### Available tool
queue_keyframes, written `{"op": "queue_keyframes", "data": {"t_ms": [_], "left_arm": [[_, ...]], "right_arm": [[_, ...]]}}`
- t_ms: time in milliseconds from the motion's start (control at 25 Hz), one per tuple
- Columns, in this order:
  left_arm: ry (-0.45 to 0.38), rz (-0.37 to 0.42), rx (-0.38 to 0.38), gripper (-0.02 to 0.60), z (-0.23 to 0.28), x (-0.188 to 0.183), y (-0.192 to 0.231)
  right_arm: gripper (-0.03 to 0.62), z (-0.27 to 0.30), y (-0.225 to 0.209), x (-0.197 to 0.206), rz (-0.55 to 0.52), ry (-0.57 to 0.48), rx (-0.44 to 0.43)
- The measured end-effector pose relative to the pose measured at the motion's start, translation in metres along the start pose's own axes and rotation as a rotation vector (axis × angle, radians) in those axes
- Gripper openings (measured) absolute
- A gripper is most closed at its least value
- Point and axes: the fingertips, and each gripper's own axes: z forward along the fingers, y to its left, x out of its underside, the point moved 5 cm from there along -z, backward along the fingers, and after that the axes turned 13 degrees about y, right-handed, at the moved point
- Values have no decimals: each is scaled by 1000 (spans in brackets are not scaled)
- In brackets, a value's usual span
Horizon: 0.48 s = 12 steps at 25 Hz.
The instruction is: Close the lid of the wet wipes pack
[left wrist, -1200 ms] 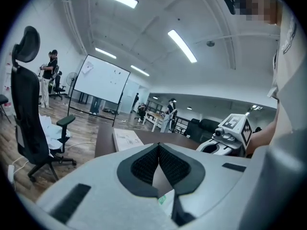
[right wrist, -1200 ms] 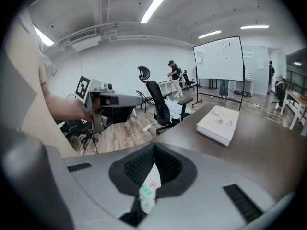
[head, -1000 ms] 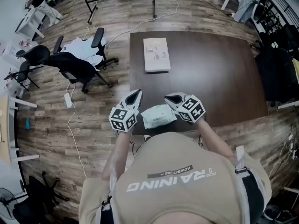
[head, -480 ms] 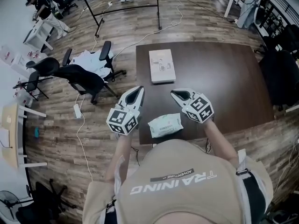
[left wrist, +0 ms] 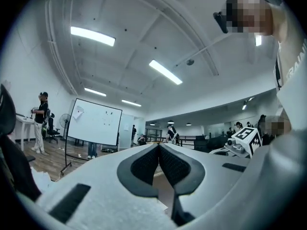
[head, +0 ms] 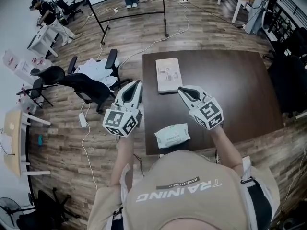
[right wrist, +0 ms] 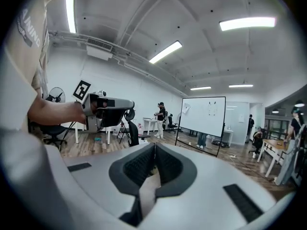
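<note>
The wet wipes pack (head: 172, 134), pale green and white, lies flat on the dark brown table (head: 230, 90) near its front edge. Its lid is too small to make out. Neither gripper touches it. My left gripper (head: 135, 86) is held up over the table's left edge, beyond the pack, with its jaws shut and nothing between them (left wrist: 159, 145). On the other side, my right gripper (head: 184, 91) hangs above the table, also shut and empty (right wrist: 154, 145). Both gripper views point out into the room, and the pack is hidden from them.
A flat white box (head: 168, 74) lies on the table past the grippers. Black office chairs (head: 86, 80) and cables (head: 84, 128) are on the wooden floor to the left. A whiteboard on a stand (right wrist: 203, 118) and several people stand farther off.
Both grippers have risen and moved away from the pack, which they flanked a second ago. The pack stays on the table near the front edge.
</note>
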Motion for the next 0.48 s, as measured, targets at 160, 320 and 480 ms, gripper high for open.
{"op": "queue_keyframes", "data": {"t_ms": [160,320,480], "left_arm": [[-52,41,-62,9,-4,-20,9],[-63,84,-79,9,-6,-29,4],[-107,158,-118,9,-10,-37,-6]], "right_arm": [[14,-3,-7,-23,7,-59,20],[15,-8,-15,-41,26,-125,71],[15,-19,-34,-59,111,-246,170]]}}
